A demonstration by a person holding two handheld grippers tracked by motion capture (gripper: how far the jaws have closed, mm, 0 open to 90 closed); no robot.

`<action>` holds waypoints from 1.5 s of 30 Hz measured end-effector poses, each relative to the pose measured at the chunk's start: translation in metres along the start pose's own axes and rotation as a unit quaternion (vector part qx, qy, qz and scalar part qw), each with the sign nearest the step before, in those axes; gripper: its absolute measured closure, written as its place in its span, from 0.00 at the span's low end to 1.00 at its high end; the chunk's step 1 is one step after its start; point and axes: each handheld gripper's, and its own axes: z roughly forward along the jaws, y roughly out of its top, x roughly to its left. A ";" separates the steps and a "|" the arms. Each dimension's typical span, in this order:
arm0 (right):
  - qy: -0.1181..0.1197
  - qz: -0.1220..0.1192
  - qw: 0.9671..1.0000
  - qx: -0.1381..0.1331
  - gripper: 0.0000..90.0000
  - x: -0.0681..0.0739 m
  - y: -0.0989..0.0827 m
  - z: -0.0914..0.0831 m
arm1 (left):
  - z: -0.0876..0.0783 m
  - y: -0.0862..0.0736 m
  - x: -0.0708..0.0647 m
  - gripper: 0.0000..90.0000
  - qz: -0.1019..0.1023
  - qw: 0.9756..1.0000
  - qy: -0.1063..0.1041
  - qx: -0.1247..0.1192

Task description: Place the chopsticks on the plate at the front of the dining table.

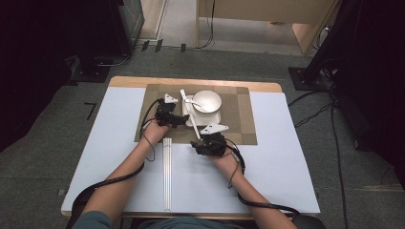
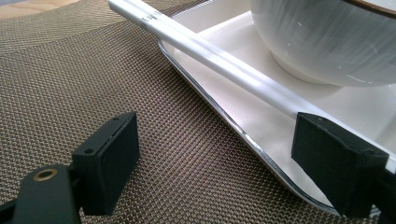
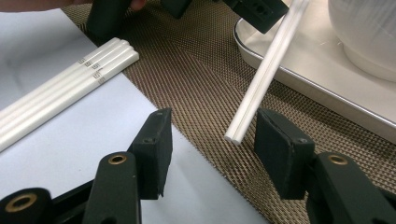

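My right claw (image 3: 214,122) stands half open and grips nothing. The near end of the white chopstick pair (image 3: 261,79) lies between its jaws, just beside the right one, on the woven mat (image 3: 196,70). My left claw (image 2: 217,127) also gapes empty. The same pair slants past its right jaw over the tray (image 2: 211,101), and the bowl (image 2: 327,37) sits beyond.

My left gripper (image 1: 186,119) and right gripper (image 1: 197,144) are both matt black, each with two blocky square pads (image 3: 156,149) on hinged arms. Brass-coloured rivets (image 3: 117,159) sit in the arm joints. A pale three-cornered plate (image 1: 214,128) tops each gripper, a thick black cable (image 1: 114,179) trails back from each, and I see a teal sleeve (image 1: 93,219).
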 end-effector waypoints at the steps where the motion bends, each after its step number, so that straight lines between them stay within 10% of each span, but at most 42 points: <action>1: 0.001 0.001 1.000 0.000 0.52 0.000 0.000 0.000 | 0.000 0.000 0.000 0.17 0.000 1.000 0.000 0.000; 45: 0.021 -0.017 1.000 -0.004 0.51 0.016 0.003 0.008 | 0.001 0.000 0.000 0.17 -0.003 1.000 0.002 0.003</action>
